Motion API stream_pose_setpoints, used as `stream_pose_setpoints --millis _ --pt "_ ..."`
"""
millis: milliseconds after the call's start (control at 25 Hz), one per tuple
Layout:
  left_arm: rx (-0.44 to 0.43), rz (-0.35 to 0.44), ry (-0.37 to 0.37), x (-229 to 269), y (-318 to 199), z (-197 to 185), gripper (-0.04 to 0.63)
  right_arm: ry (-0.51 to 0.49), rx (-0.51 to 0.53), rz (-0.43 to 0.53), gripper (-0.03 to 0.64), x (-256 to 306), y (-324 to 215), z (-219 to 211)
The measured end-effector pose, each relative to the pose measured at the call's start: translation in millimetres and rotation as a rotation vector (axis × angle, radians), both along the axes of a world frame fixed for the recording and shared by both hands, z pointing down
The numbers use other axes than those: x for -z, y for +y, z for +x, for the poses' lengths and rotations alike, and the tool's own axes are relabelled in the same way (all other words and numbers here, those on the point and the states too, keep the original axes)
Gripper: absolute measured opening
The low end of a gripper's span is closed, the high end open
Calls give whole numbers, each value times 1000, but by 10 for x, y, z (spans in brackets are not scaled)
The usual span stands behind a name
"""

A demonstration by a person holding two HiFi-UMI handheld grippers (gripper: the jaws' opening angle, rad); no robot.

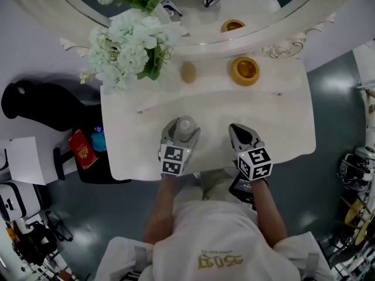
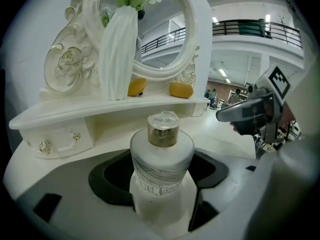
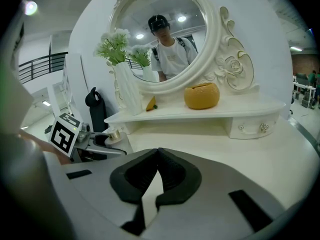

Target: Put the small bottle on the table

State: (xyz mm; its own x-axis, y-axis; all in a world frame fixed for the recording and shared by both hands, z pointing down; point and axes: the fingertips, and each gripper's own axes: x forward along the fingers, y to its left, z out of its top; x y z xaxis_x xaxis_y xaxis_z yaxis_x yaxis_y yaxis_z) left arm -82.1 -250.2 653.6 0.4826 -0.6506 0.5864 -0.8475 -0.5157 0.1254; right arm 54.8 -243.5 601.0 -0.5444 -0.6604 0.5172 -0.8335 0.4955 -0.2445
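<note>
The person's white-shirted torso stands at the near edge of the white dressing table, one gripper in each hand. The left gripper is clamped on the small bottle: its pads press on both sides of the white, gold-capped body, which stands upright over the near middle of the tabletop. No view shows whether its base touches the surface. Just to its right, the right gripper has its jaw tips together with nothing between them. Farther back, a raised shelf carries an orange bowl, a small yellow object and, left, a ribbed white vase of white flowers. Behind them stands the oval mirror.
</note>
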Motion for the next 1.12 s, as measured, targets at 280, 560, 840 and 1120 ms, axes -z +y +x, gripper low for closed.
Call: stream_pose_setpoints --millis 280,560,840,1120 --pt "-39 23 -35 -15 -18 63 345 3 -7 -1 13 -2 -40 14" --pt "-53 19 -51 -31 -2 70 347 -6 -16 15 12 79 -20 16" --pt "-42 7 -42 -49 2 55 379 -12 -40 50 14 234 55 71" --pt "13 -65 -13 -56 155 -89 414 -20 -58 95 12 429 196 150"
